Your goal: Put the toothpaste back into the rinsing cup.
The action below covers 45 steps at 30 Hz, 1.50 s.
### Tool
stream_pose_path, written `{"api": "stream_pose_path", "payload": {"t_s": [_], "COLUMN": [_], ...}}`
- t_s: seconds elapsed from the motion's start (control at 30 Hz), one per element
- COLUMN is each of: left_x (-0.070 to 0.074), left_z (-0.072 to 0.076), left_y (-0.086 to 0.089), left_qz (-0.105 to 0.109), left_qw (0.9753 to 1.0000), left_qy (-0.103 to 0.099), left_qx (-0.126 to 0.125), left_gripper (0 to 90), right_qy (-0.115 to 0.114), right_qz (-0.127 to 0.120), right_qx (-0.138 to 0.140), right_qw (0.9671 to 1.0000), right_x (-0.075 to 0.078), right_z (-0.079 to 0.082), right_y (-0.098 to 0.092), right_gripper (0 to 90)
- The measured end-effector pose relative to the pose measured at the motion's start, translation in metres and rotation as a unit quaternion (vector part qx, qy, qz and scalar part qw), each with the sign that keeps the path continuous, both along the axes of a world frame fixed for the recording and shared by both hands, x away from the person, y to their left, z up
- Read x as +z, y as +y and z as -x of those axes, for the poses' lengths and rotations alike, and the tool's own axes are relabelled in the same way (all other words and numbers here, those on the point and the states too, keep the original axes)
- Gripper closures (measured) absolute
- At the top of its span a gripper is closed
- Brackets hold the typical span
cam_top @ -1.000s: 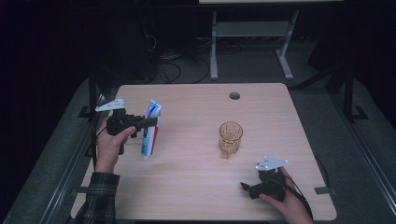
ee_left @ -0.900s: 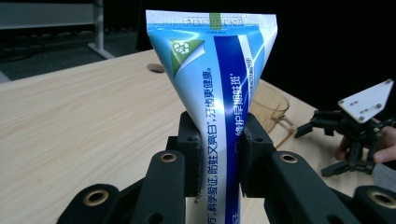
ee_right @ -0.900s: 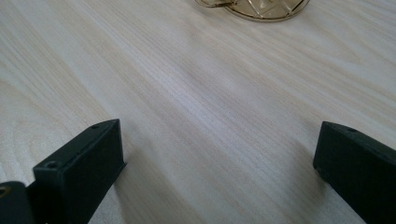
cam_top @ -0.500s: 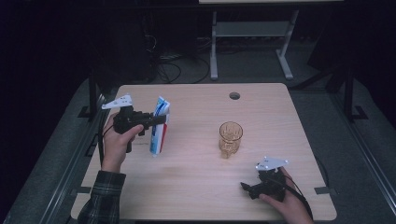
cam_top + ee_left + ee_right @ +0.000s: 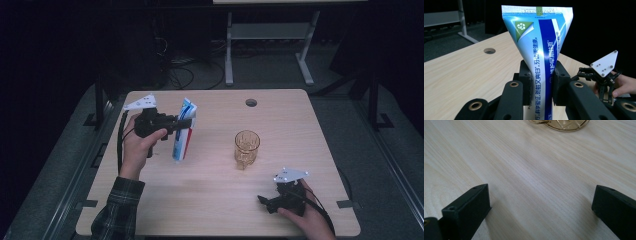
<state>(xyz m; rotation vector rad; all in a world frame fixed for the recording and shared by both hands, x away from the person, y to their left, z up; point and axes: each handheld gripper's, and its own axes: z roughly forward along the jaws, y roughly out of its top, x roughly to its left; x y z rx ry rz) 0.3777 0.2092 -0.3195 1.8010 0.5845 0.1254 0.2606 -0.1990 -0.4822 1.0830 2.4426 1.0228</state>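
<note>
Clearly the work in hand is carrying the toothpaste tube toward the amber glass, presumably to stand it inside. To do that well, I would keep the tube near upright, bring it directly over the glass mouth before lowering, and let go only once the lower end is well within the rim; the glass looks light and could tip if the tube knocks its edge.

Nearest the person, the right hand-held gripper sits low over the surface, its jaws spread wide with bare wood between them and nothing held. The foot of the glass lies just beyond its jaws in the right gripper view, close ahead but apart from them. It could steady the glass if needed.

Farther out, the left hand-held gripper is lifted clear of the surface and pinches the tube across its middle, jaws pressed onto both flat faces. The tube's crimped flat end points up above the jaws, and the rest hangs below them, slightly tilted. The glass stands well to this gripper's right, between the two hand-held grippers.
</note>
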Motion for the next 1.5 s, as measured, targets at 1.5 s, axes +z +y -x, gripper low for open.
{"api": "stream_pose_path", "payload": {"t_s": [1.5], "left_x": [0.033], "left_z": [-0.031], "left_y": [-0.116], "left_qz": [0.006], "left_qw": [0.9972], "left_qy": [-0.048], "left_qx": [-0.057], "left_gripper": [73.3], "right_qy": [0.004], "right_qz": [-0.003], "right_qx": [0.001], "right_qw": [1.0], "right_x": [0.0], "right_z": [0.001], "right_y": [0.001], "right_gripper": [1.0]}}
